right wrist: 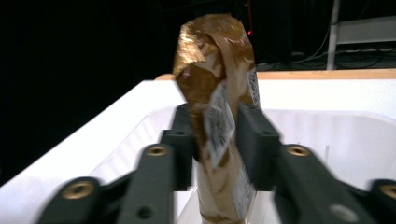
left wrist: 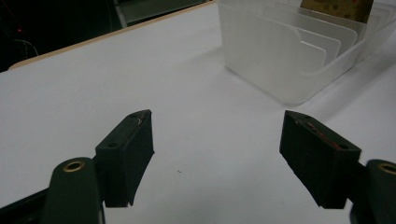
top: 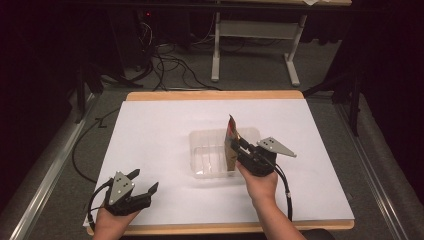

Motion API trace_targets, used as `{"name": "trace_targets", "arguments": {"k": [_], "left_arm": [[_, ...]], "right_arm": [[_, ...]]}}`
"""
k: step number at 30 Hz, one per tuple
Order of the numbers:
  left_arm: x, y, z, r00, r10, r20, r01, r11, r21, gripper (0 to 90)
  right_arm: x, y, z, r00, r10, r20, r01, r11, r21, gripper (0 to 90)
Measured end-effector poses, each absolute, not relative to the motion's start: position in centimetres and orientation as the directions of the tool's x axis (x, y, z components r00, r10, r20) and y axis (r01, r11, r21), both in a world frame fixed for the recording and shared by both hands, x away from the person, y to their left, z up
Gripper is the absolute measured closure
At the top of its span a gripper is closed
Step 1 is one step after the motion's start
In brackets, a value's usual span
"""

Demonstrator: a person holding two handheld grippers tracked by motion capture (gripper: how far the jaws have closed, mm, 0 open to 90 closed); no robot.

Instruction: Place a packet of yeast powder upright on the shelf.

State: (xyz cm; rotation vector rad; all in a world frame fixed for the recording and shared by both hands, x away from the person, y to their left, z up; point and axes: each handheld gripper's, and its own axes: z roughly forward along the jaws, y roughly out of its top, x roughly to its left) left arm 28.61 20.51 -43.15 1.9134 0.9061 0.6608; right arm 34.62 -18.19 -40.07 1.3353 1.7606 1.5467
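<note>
- The table [top: 320, 150] is the biggest thing here, with a white top and a wood edge showing at the far and near sides.
- A clear plastic bin [top: 210, 160] sits around the middle of it; from the left gripper view you can see upright dividers inside [left wrist: 299, 46].
- The right gripper [top: 241, 148] is at the bin's right side, jaws clamped tight on a gold-brown packet [top: 231, 145].
- That packet stands upright, bottom end down inside the bin at its right end. In the right gripper view it's crinkly foil with white label patches [right wrist: 217, 126], squeezed between both jaws.
- The left gripper [top: 144, 182] is down at the near-left corner of the table, well away from the bin, jaws spread wide with nothing between them, just white tabletop.
</note>
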Motion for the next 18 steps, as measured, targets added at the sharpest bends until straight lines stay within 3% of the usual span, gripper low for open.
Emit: {"name": "trace_targets", "arguments": {"k": [1, 2, 3, 4, 12, 17, 18], "left_arm": [[28.6, 20.6, -43.1, 0.59, 0.803, 0.085, 0.328, -0.334, 0.883, 26.4], [28.6, 20.6, -43.2, 0.587, 0.806, 0.082, 0.329, -0.33, 0.885, 26.3], [28.7, 20.7, -43.2, 0.587, 0.806, 0.079, 0.331, -0.328, 0.885, 26.3], [28.7, 20.8, -43.1, 0.586, 0.807, 0.077, 0.332, -0.326, 0.885, 26.2], [28.9, 21.2, -43.1, 0.571, 0.818, 0.063, 0.343, -0.308, 0.887, 25.4], [29.0, 21.5, -43.1, 0.57, 0.821, 0.031, 0.362, -0.284, 0.888, 24.2], [29.1, 21.6, -43.1, 0.563, 0.826, 0.021, 0.372, -0.276, 0.887, 23.5]], "right_arm": [[34.6, -18.2, -40.1, -0.437, 0.861, 0.26, 0.368, -0.092, 0.925, 64.8], [34.3, -18.4, -40.0, -0.459, 0.853, 0.247, 0.372, -0.068, 0.926, 56.8], [34.3, -18.4, -40.0, -0.459, 0.853, 0.247, 0.372, -0.068, 0.926, 56.8], [33.6, -18.7, -40.0, -0.484, 0.845, 0.228, 0.365, -0.042, 0.93, 50.7], [31.2, -21.3, -39.3, -0.555, 0.811, 0.184, 0.345, 0.023, 0.938, 36.7], [30.3, -25.3, -38.9, -0.518, 0.85, 0.097, 0.314, 0.084, 0.946, 28.1], [30.2, -27.4, -39.3, -0.488, 0.869, 0.074, 0.323, 0.102, 0.941, 23.0]]}}
